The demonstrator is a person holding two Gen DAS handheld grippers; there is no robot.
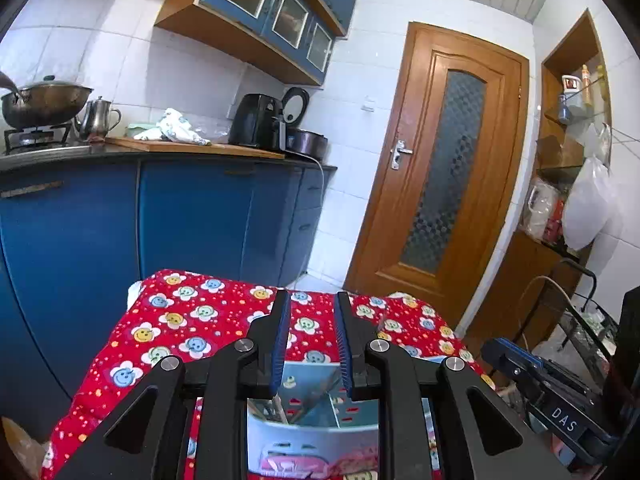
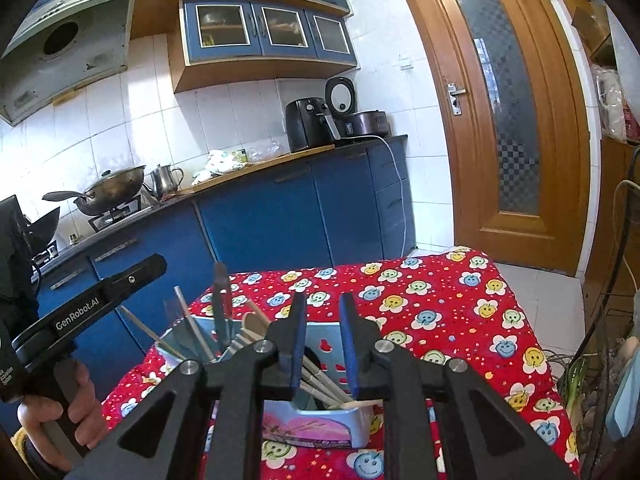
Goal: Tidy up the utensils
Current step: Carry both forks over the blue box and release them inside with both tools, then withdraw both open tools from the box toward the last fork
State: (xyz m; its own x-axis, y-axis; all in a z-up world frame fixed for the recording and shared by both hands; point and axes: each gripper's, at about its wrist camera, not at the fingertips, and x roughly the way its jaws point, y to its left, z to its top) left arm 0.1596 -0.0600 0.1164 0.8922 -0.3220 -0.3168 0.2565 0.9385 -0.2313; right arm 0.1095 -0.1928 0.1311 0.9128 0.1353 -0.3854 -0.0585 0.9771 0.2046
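Note:
A light blue utensil holder (image 2: 320, 420) stands on the red flower-print tablecloth (image 2: 440, 312). It holds chopsticks (image 2: 320, 380), wooden spoons (image 2: 256, 324), a fork and a dark-handled utensil (image 2: 220, 300). My right gripper (image 2: 323, 344) is open and empty, just above the holder's right compartment. My left gripper (image 1: 310, 340) is open and empty above the same holder (image 1: 312, 412), seen from above between its fingers. The left gripper's body also shows at the left of the right wrist view (image 2: 92, 304), held by a hand.
Blue kitchen cabinets (image 2: 260, 220) run behind the table, with a wok (image 2: 112, 192), kettle and air fryer (image 2: 308, 124) on the counter. A wooden door (image 2: 508, 120) is at the right. A wire rack (image 2: 600, 360) stands by the table's right edge.

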